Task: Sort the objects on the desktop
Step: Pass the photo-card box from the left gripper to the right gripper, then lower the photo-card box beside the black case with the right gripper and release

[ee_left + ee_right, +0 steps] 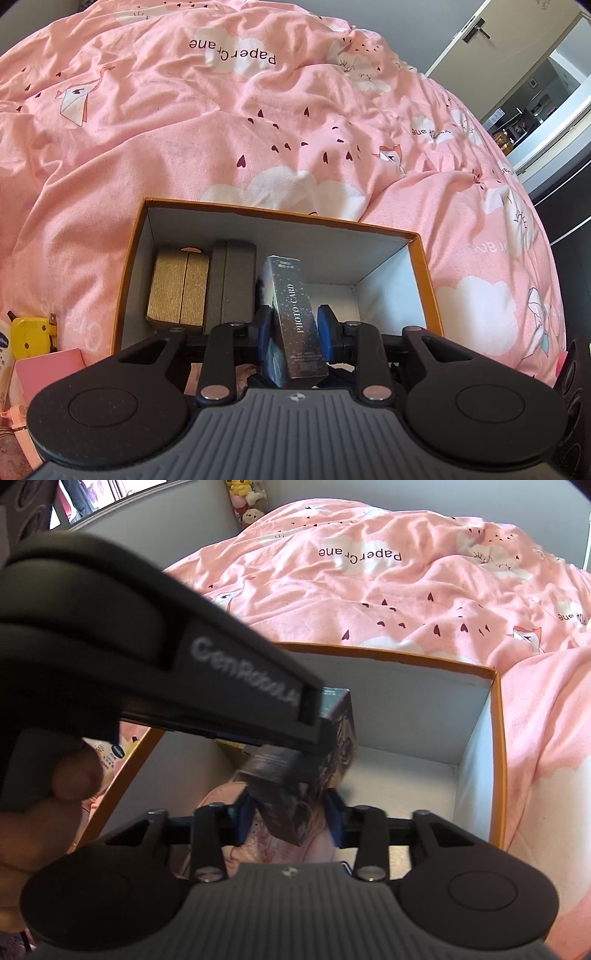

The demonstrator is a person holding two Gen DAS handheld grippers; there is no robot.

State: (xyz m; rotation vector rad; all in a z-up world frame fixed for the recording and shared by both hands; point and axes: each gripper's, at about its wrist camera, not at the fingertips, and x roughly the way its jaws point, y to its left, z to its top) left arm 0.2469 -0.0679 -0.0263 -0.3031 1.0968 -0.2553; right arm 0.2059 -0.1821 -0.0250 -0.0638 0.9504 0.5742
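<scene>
My left gripper (295,328) is shut on a dark "PHOTO CARD" box (295,317) and holds it upright over the near edge of an orange-rimmed cardboard box (421,254). Inside the box stand a gold case (177,288) and a dark grey case (231,280) at the left. In the right wrist view the left gripper's body (147,672) crosses the frame and holds the same card box (332,746). My right gripper (290,812) has its blue pads either side of the card box's lower end; contact is unclear. The orange-rimmed box also shows in the right wrist view (496,738).
A pink quilt (258,110) with "Paper Crane" print lies behind and right of the box. A yellow charger (29,332), a pink pad (51,373) and a lotion tube (5,354) lie at the left. Plush toys (247,498) sit by the far wall.
</scene>
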